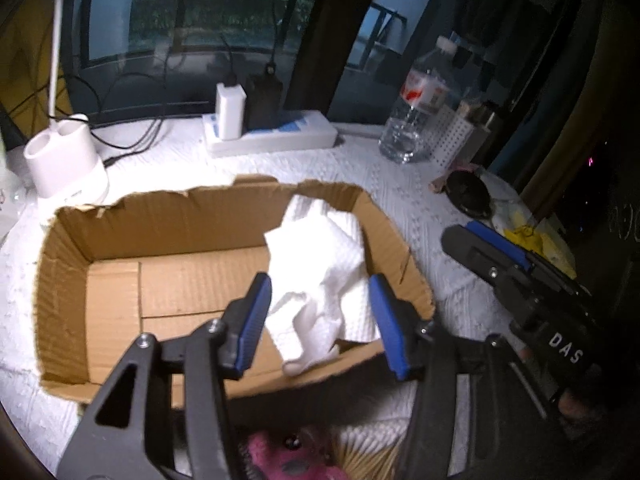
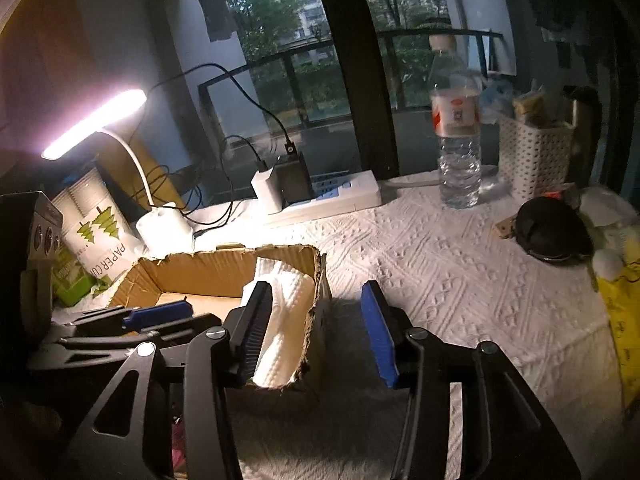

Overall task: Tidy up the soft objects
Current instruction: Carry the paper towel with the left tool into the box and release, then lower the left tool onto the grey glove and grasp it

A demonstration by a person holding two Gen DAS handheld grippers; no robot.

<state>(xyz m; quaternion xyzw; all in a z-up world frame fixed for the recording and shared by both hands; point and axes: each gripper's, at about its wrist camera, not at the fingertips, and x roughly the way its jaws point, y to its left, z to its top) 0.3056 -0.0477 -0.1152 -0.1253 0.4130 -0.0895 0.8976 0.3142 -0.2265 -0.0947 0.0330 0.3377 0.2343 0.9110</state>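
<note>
An open cardboard box [image 1: 64, 280] sits on the white-covered table; it also shows in the right wrist view [image 2: 208, 268]. A crumpled white paper towel [image 1: 320, 264] lies in the box's right end, draped against the wall [image 2: 284, 320]. My left gripper [image 1: 320, 320] is open above the box's near wall, its blue pads on either side of the towel without closing on it. My right gripper [image 2: 316, 328] is open and empty, just right of the box's right wall; it shows in the left wrist view [image 1: 492, 248]. A pink plush toy [image 1: 288, 456] lies under the left gripper.
A white desk lamp base [image 1: 64, 164] stands behind the box at left, a power strip with chargers [image 1: 272, 132] at the back, and a water bottle [image 2: 456, 128] and white perforated basket [image 2: 532, 156] at back right. A black round object [image 2: 552, 232] and a yellow bag [image 2: 624, 312] lie at right.
</note>
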